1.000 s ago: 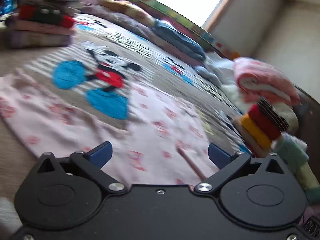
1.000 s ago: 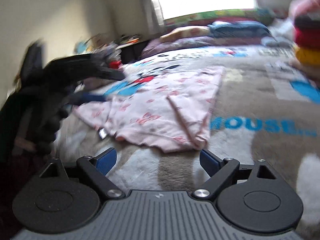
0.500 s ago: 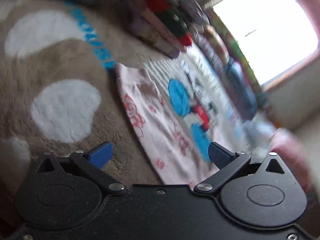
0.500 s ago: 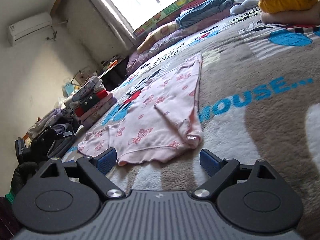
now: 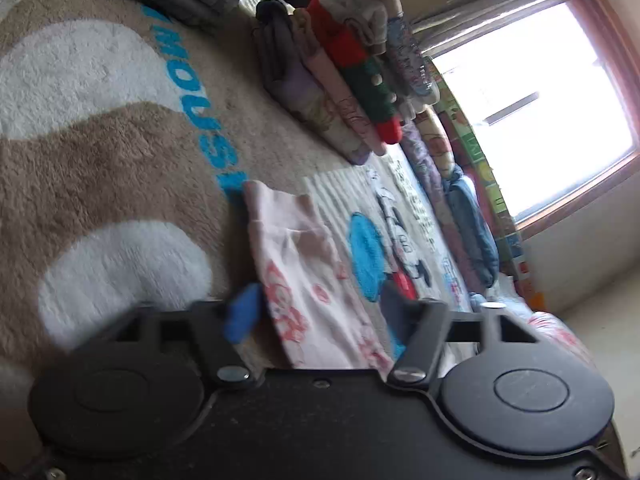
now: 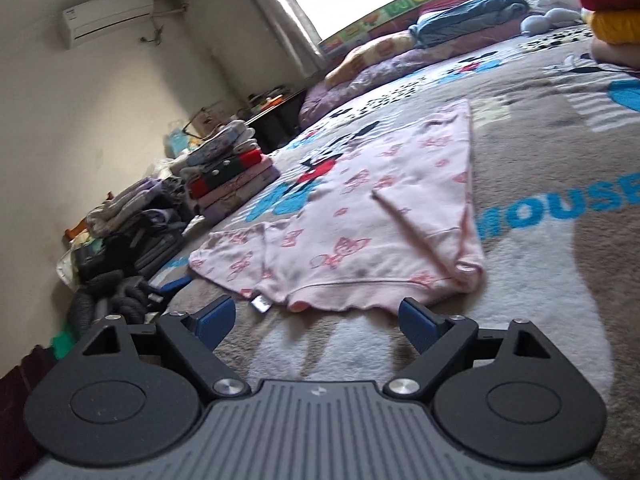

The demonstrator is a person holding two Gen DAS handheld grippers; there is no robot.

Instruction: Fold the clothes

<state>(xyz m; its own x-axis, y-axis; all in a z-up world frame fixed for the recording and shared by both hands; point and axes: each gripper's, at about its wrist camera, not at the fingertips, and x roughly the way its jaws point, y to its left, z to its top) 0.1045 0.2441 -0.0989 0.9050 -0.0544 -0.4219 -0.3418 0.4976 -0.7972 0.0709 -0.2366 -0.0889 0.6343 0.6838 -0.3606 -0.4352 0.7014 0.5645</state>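
The pink butterfly-print cotton garment (image 6: pixel 360 216) lies spread flat on the plush cartoon-print bed blanket (image 6: pixel 540 280), one side turned inward. Your left tool (image 5: pixel 320 312) straddles a sleeve edge, fingers apart; your right tool (image 6: pixel 316 318) faces the hem, spread and empty. No containers show; a stack of folded clothes (image 6: pixel 230 176) sits well apart.

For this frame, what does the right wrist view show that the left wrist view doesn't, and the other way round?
Only the right wrist view shows the air conditioner on the wall, the yellow and red folded pile at far right, and the whole pink garment with its hem and label.

Only the left wrist view shows the window with its frame and the garment's sleeve end up close.

Both show the pink garment flat on the blanket, the stack of folded clothes, and an open, empty gripper: right gripper, left gripper.
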